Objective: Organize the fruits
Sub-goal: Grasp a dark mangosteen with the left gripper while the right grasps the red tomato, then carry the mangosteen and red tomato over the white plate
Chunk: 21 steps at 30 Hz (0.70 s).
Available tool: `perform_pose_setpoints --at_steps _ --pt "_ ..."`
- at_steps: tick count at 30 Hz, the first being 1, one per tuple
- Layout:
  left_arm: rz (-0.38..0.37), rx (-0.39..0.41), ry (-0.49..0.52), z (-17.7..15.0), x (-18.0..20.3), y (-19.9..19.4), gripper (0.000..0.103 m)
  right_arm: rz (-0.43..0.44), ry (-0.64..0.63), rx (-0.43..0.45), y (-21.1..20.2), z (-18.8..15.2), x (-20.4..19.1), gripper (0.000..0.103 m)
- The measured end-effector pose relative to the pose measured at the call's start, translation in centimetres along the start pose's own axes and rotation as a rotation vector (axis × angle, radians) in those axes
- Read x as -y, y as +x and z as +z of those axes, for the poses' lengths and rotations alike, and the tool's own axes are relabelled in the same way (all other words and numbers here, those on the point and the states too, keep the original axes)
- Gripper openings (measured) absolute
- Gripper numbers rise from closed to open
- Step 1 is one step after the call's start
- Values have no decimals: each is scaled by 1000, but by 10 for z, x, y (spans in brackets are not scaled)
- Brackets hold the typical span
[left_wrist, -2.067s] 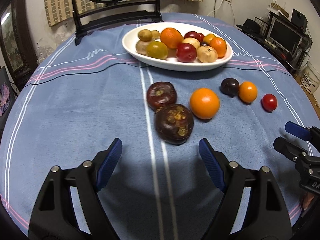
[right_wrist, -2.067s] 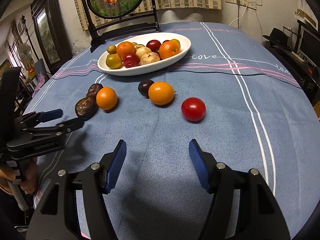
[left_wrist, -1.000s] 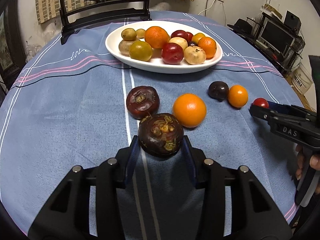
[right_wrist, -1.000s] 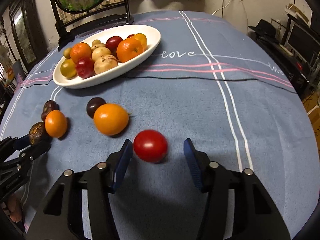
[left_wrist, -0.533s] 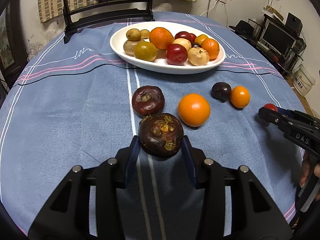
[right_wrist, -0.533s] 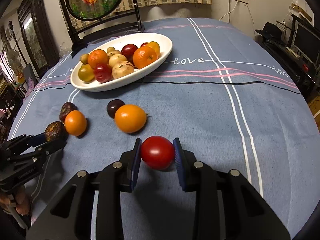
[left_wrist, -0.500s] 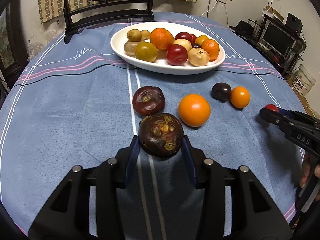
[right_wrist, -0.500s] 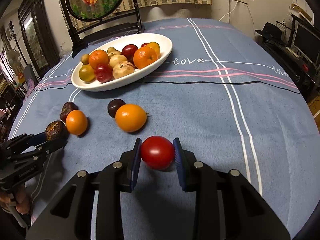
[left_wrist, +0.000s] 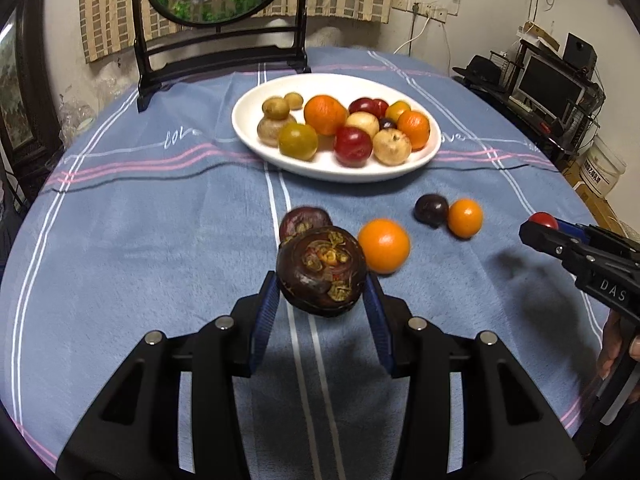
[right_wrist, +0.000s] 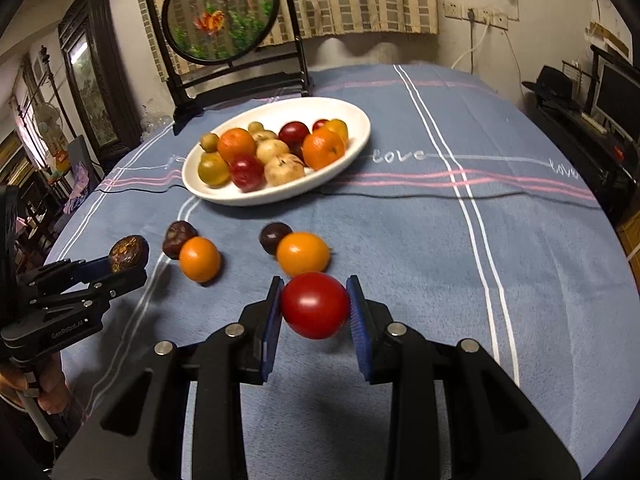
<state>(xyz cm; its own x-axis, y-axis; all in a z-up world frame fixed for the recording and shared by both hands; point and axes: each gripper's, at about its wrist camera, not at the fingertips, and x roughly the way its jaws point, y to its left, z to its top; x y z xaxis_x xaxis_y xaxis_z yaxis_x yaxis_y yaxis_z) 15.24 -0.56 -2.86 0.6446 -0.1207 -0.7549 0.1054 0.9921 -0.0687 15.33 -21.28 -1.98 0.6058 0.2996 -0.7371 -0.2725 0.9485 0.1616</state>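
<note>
Here the left claw (left_wrist: 321, 304) is clamped on a dark mangosteen (left_wrist: 321, 271) above the table (left_wrist: 120, 240), and the right claw (right_wrist: 315, 312) is clamped on a red tomato (right_wrist: 315, 305), both short of the white plate (left_wrist: 332, 170).

Your left gripper (left_wrist: 322, 304) clamps a dark mangosteen (left_wrist: 321, 271) between its blue pads, clear of the blue tablecloth (left_wrist: 120, 240). Just behind it lies a second mangosteen (left_wrist: 302, 220), with an orange (left_wrist: 384, 245) beside it. Farther right, a dark plum (left_wrist: 431, 209) touches a small orange (left_wrist: 465, 217). Your right gripper (left_wrist: 536, 228) pinches a red fruit (left_wrist: 543, 219). The white plate (left_wrist: 248, 120) is heaped with fruit.
</note>
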Motion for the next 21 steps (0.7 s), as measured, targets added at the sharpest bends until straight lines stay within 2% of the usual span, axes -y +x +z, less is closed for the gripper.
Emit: perform_pose_setpoints --at_steps 12,15,21 --pt "23 68 28 50 -3 -11 44 15 -76 72 -2 46 -19 32" --pt "24 76 32 63 -3 -7 44 19 -79 92 8 62 -22 32" --pt "29 65 36 85 -4 16 44 43 -80 72 39 86 -26 32"
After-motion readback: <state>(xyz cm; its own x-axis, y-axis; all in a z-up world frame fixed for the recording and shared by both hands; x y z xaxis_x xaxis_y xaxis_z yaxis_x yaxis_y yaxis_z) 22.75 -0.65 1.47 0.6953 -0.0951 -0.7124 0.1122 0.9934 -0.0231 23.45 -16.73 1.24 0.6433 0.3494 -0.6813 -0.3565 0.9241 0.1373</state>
